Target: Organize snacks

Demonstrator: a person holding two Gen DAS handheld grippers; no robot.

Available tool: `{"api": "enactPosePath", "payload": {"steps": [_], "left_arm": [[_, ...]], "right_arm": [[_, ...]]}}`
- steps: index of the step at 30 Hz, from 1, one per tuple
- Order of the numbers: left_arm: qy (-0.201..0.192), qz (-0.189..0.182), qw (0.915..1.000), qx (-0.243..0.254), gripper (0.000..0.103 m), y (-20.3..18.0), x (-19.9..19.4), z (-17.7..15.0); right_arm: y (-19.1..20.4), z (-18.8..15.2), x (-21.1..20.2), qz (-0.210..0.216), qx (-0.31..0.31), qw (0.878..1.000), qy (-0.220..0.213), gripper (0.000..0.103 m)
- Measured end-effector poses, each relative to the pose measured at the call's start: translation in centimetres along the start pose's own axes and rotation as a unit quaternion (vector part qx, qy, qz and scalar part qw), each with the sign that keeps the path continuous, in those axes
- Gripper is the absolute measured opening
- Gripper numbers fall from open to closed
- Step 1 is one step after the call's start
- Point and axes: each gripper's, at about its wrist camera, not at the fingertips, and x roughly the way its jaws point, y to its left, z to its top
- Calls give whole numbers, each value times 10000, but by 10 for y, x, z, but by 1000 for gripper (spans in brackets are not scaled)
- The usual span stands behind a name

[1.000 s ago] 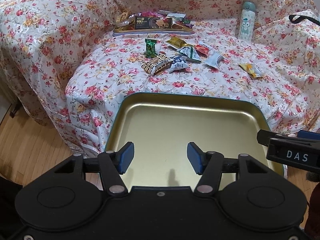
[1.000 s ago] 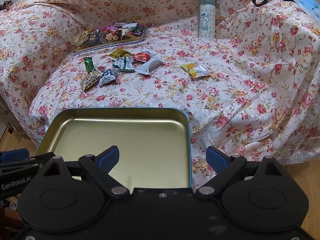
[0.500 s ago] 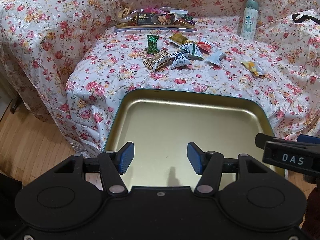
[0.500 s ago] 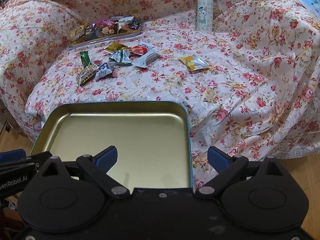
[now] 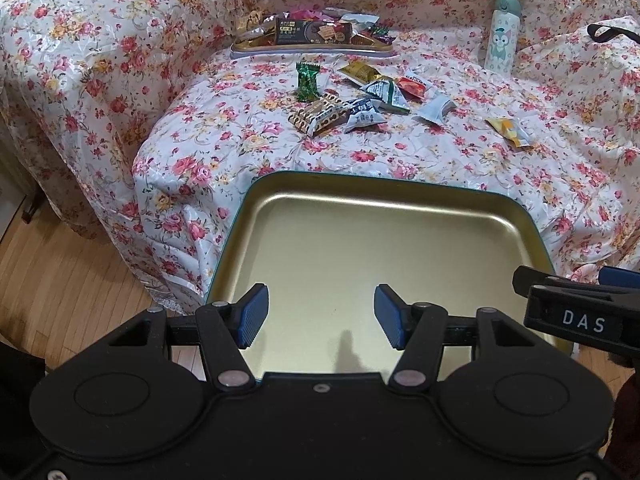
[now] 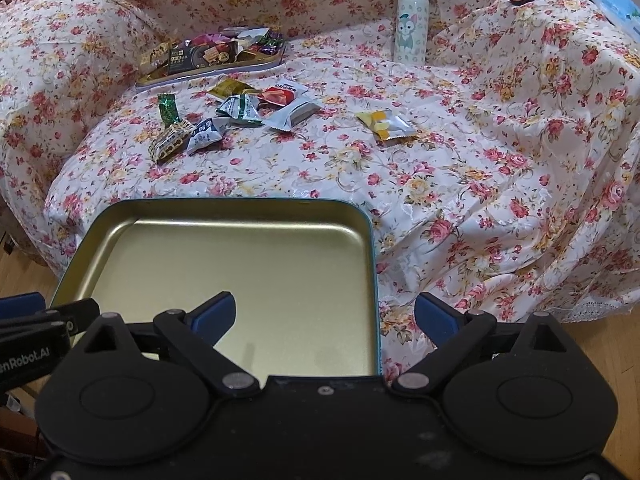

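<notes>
Snacks (image 6: 240, 114) lie scattered mid-seat on the floral-covered sofa (image 6: 460, 184), in front of a filled tray (image 5: 312, 49) near its back; an empty gold tin (image 5: 360, 252) overhangs the seat's front edge. Left gripper (image 5: 320, 318) and right gripper (image 6: 324, 318) hover spread wide, holding nothing. Best to reach for one packet at a time, pinching it across the narrow side.

A floral-covered sofa (image 6: 460, 184) carries an empty gold tray (image 6: 240, 216) near, loose snack packets (image 6: 240, 110) mid-left, a filled tray (image 6: 208, 68) far left, and a bottle (image 6: 410, 34) far right.
</notes>
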Motion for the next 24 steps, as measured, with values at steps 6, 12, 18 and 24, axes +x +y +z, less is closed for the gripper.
{"api": "enactPosePath", "payload": {"steps": [6,12,18,24], "left_arm": [[117,2,9999,-67,63,2,4,0],[186,28,9998,-110,62,4,6,-1],[246,29,9996,-128,62,4,8,-1],[374,54,9992,-142,62,4,13,-2]], "right_arm": [[2,-1,1,21,-56,10000,50,101],[2,-1,2,50,-90,9999,70,101],[3,-2,2,65,-116,9999,83,101],[4,-2,4,83,-166,9997,148,101]]}}
